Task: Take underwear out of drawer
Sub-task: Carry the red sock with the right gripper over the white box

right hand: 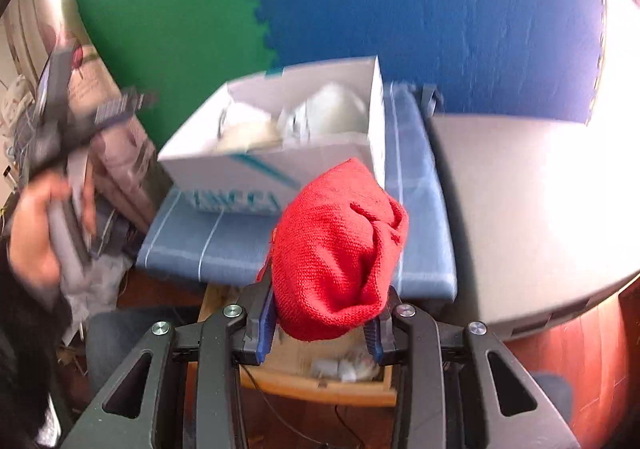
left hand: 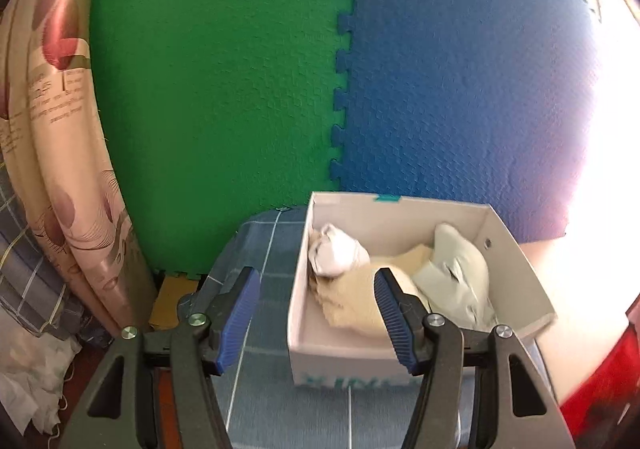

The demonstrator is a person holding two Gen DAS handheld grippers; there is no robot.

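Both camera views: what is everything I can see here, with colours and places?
box: one, white, open-topped, on the blue checked cloth
pale garments: several, white and cream, inside the box
red knitted garment: one, clamped between the right gripper's pads, in front of the box
blue checked cloth: one, under the box
foam mats: green and blue, interlocked, behind the box
curtain: one, floral cream, far left
left gripper: black, blue pads, open, empty
right gripper: black, blue pads
hand: one, holding the left gripper, blurred

blue checked cushion (right hand: 416, 185), white box (right hand: 280, 165) on top
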